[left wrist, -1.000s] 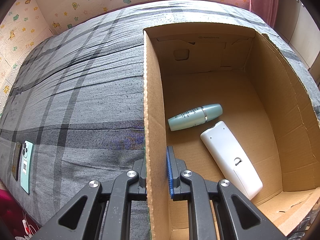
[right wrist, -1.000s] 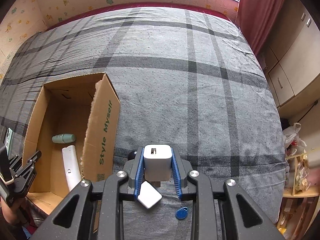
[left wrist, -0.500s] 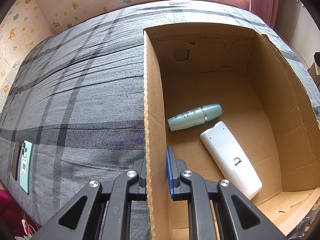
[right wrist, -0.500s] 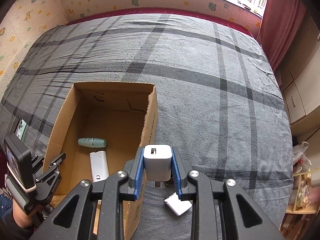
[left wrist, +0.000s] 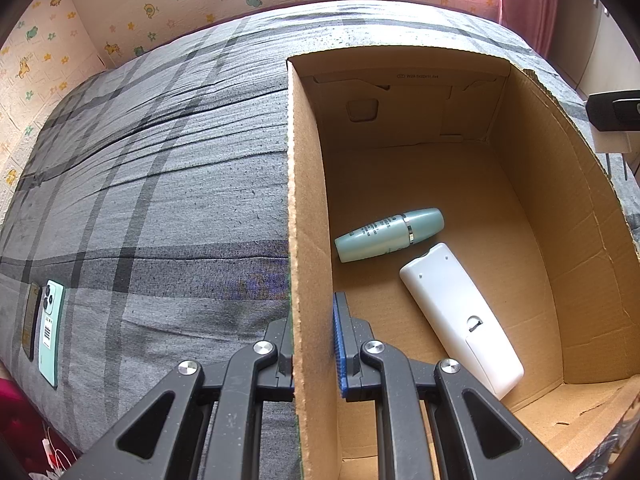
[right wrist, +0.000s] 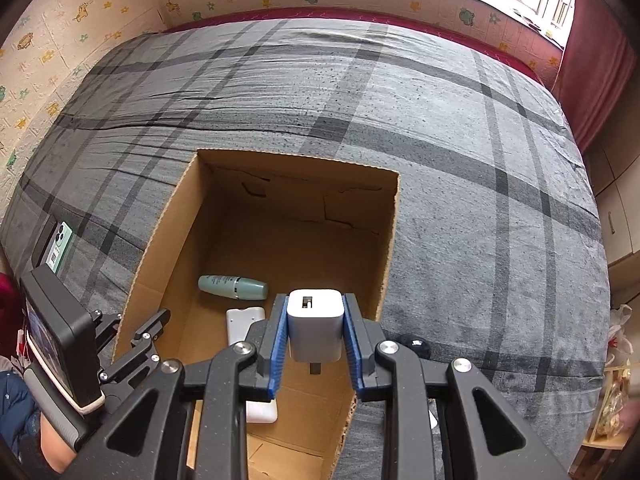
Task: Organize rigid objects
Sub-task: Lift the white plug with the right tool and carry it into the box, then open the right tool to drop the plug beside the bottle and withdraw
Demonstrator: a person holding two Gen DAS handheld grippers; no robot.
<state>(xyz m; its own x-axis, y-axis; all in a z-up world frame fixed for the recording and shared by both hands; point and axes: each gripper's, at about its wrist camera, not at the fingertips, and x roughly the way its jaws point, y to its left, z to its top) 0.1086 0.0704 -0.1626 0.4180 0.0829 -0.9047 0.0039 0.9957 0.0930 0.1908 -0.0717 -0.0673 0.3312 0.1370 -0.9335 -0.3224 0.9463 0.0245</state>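
Rough corrugated cardboard box (left wrist: 520, 184); inside it, a smooth plastic remote (left wrist: 460, 320); beneath it, matt woven plaid cloth (left wrist: 160, 184).

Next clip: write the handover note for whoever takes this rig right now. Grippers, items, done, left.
Left gripper: shut on the cardboard box left wall, steadying it.
Right gripper: shut on the white charger, held above the open box near its right wall.
Done: teal bottle and white remote lie on the box floor.
Left: release the charger into the box. A small black object lies on the bedspread beside the box, probably next; two phones lie at the bed's edge.
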